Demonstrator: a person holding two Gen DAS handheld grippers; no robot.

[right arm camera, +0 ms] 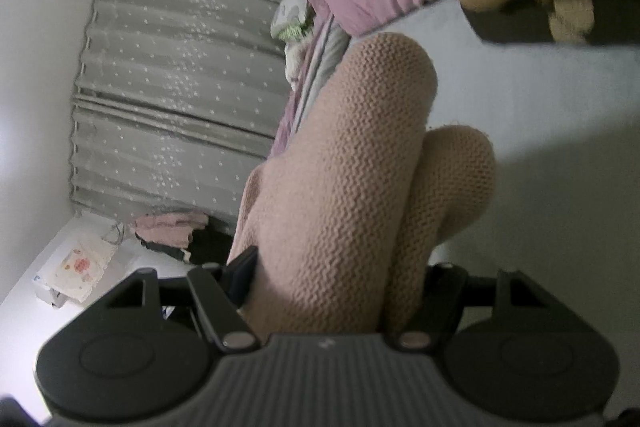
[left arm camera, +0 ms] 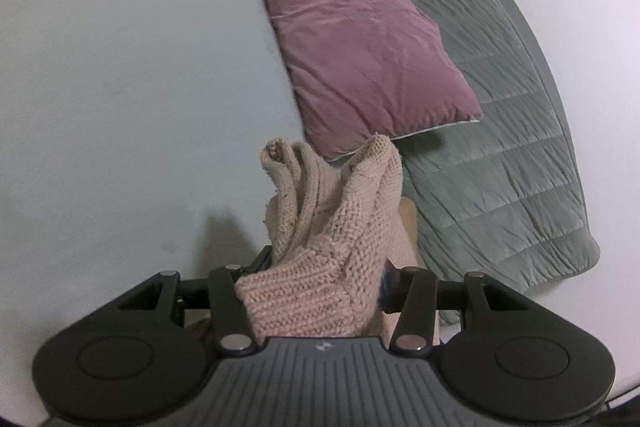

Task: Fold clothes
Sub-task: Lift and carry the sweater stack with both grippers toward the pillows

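Bunched pink knit fills my left claw, clenched on the sweater and holding it above the pale bed sheet. Beyond lie a grey quilt and mauve pillow. My right claw clamps another fold of that sweater.

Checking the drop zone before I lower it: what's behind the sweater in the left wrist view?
Behind the sweater: a purple pillow, its lower corner covered by the knit, lying on a grey quilt, with pale sheet at left. Anything directly under the bunched knit is hidden.
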